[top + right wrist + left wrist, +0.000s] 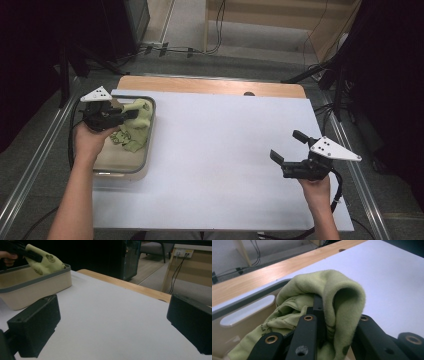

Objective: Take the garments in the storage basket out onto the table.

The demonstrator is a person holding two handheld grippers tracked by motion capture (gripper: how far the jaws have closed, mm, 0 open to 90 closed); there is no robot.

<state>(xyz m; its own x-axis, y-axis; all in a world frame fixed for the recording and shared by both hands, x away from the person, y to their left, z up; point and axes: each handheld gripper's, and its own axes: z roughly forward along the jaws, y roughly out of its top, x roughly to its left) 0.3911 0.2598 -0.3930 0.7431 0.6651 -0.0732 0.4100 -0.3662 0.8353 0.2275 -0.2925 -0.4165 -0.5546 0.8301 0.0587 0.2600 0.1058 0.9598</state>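
My left tool is clamped on a soft, fuzzy, pale green cloth, knit like a sock or small garment, with dark printed marks on it. In the left gripper view the cloth folds into a rounded hump over the tip of one black jaw and bunches between the two, so the jaws stand narrow with fabric pinched in the gap. The cloth sits in a bin, a rounded rectangular tub of smooth cream plastic with a grey rim, at about nine o'clock on the counter. The cloth fills the far end of the bin, toward twelve o'clock, and its long axis runs roughly from twelve to six, the lifted end at the tool and the rest trailing down toward me along the bin's right wall. My left hand holds that tool from the bin's left side, with the jaws pointing toward three o'clock.

The counter is covered by a matte white sheet, and a strip of light wood shows along its far edge.

My right tool hangs above the sheet at about four o'clock, well apart from the bin, jaws spread wide with nothing between them. In the right gripper view its blocky black jaws frame bare white sheet, with the bin and the cloth far off at upper left.
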